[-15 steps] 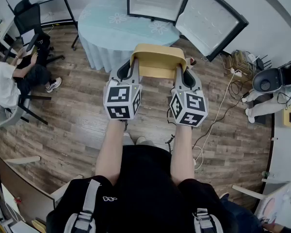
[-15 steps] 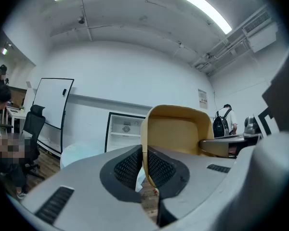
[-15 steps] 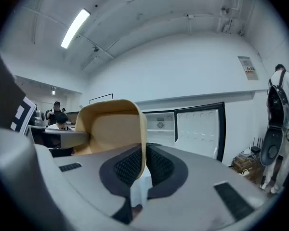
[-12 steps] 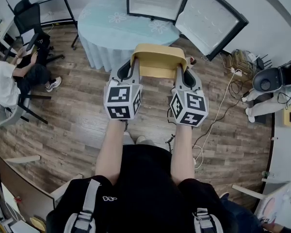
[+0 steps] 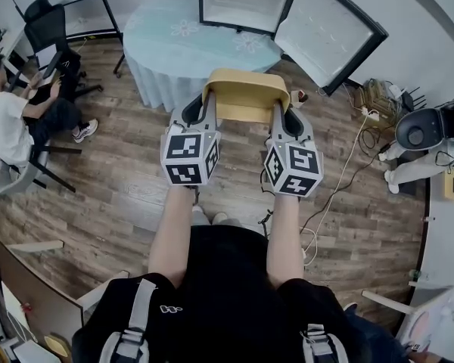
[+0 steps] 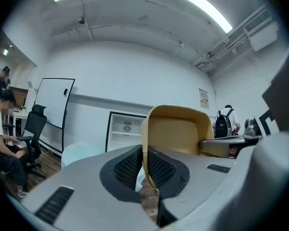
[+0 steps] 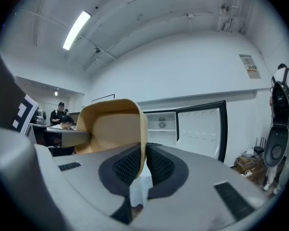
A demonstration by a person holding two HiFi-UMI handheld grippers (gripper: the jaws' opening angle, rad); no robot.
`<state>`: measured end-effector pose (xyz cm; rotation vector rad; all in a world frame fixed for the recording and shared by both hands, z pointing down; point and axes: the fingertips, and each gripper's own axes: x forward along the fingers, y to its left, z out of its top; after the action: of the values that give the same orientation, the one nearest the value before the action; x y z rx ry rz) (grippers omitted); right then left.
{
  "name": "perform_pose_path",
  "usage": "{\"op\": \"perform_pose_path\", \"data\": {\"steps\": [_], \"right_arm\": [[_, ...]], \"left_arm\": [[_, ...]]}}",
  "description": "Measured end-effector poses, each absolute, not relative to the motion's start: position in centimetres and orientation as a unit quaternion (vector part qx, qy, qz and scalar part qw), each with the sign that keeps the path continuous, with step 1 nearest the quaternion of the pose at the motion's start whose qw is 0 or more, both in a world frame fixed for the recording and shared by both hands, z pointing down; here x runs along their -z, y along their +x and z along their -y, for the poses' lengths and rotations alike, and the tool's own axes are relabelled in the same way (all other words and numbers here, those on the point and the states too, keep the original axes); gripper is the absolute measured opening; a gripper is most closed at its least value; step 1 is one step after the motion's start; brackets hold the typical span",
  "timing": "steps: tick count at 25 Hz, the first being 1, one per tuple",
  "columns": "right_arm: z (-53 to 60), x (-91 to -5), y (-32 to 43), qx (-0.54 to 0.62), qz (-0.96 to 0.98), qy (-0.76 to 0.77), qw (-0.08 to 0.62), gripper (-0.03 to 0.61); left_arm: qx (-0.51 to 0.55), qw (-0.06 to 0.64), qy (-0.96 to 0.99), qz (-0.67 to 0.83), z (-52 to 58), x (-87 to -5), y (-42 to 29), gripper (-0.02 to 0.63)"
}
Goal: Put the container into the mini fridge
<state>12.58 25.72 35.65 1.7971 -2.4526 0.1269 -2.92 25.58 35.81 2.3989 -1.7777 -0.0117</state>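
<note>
A tan open container (image 5: 246, 95) hangs in the air between both grippers, above the wooden floor. My left gripper (image 5: 204, 113) is shut on its left wall (image 6: 145, 143), and my right gripper (image 5: 281, 115) is shut on its right wall (image 7: 142, 143). The mini fridge (image 5: 242, 2) stands on the round table (image 5: 174, 48) ahead, its door (image 5: 325, 32) swung wide open to the right. White shelves show inside the mini fridge (image 6: 125, 129), which also appears as an open mini fridge (image 7: 164, 124) in the right gripper view.
A seated person (image 5: 15, 123) works at a desk at the left beside a black office chair (image 5: 49, 29). Cables (image 5: 340, 180) trail over the floor at the right near a black and white machine (image 5: 427, 127). A whiteboard (image 6: 53, 105) stands left of the fridge.
The container and both grippers hold almost the same place. The seated person at the left has shifted a little.
</note>
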Motion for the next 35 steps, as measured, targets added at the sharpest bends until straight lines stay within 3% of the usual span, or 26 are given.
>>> {"op": "perform_pose_path", "data": {"steps": [22,35], "right_arm": [[-23.6,-34.8,12.6,-0.031,0.812,0.581,0.04,0.021],[-16.4,-32.9,12.3,-0.003,0.812,0.584,0.028,0.021]], "left_arm": [[0.007,0.065,0.798,0.599,-24.0,-34.8,-2.9,0.015],[0.027,0.046,0.804,0.592,-16.8,-33.0,-3.2,0.017]]}}
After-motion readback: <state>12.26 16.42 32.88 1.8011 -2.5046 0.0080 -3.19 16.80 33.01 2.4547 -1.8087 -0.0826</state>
